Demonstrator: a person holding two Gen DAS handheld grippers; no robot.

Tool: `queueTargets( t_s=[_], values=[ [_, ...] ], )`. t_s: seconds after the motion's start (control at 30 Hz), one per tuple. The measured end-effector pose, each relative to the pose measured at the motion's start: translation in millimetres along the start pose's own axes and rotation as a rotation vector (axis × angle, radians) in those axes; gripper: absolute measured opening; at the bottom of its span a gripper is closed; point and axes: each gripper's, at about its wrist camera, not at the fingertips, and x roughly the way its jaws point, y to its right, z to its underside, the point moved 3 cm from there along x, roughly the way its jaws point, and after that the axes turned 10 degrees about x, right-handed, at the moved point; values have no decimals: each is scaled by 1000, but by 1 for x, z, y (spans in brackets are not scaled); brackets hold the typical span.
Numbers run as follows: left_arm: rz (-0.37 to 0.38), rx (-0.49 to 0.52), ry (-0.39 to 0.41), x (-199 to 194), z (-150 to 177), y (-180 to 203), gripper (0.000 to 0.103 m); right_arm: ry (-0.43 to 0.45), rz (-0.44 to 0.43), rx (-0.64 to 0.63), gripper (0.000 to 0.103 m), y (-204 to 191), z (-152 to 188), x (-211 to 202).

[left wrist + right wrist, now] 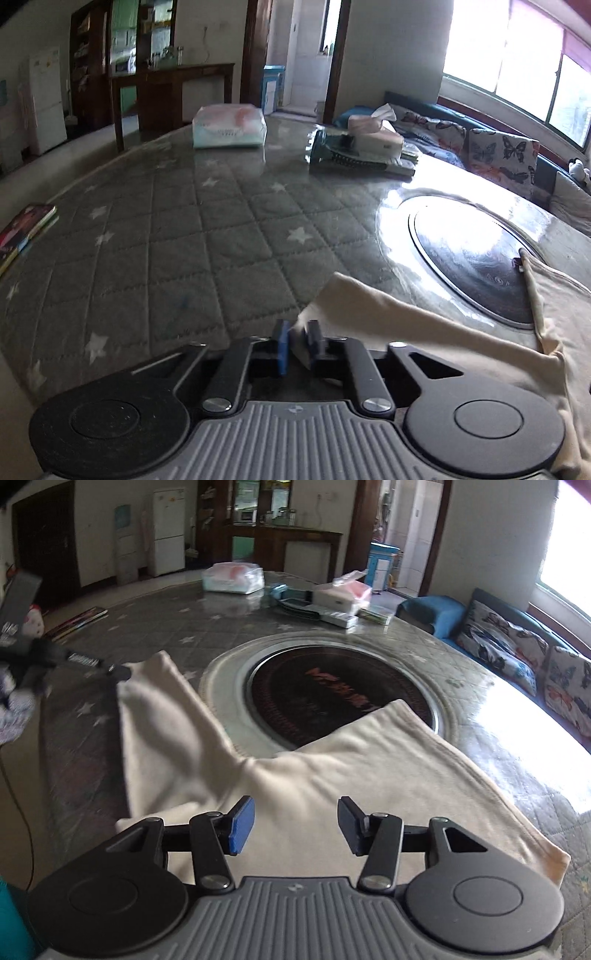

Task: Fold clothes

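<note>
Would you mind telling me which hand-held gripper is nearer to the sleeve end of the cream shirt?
Left. The left hand-held gripper is shut on the sleeve end; the right hand-held gripper hangs open above the shirt's body.

So the left gripper (298, 341), black with blue pads, is clamped tight on the end of a cream fabric sleeve (373, 314), which runs off to the right into the rest of the cream cotton garment (565, 332) lying at the right edge. All of it sits on a grey quilted table cover with white stars (166, 229). A round black glass hotplate with a metal rim (476, 266) is set into the table just right of the sleeve, and the garment's edge laps over it. Far side: a plastic-wrapped white pack (229, 126) and a pink tissue box (375, 134). Colourful books (22, 232) at far left.
</note>
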Motion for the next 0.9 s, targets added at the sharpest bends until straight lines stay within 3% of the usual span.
queueTargets(
  t_s=[0.27, 0.47, 0.7, 0.9],
  values=[
    [-18, 27, 112, -9, -25, 2, 5, -13, -50, -63, 51, -26, 12, -2],
    [-22, 29, 64, 3, -19, 0, 5, -25, -97, -73, 51, -43, 22, 10],
    [-29, 26, 54, 5, -13, -5, 5, 14, -96, -35, 51, -34, 0, 19],
    [-37, 24, 44, 7, -10, -8, 5, -10, -122, 29, 60, -26, -12, 46]
  ],
)
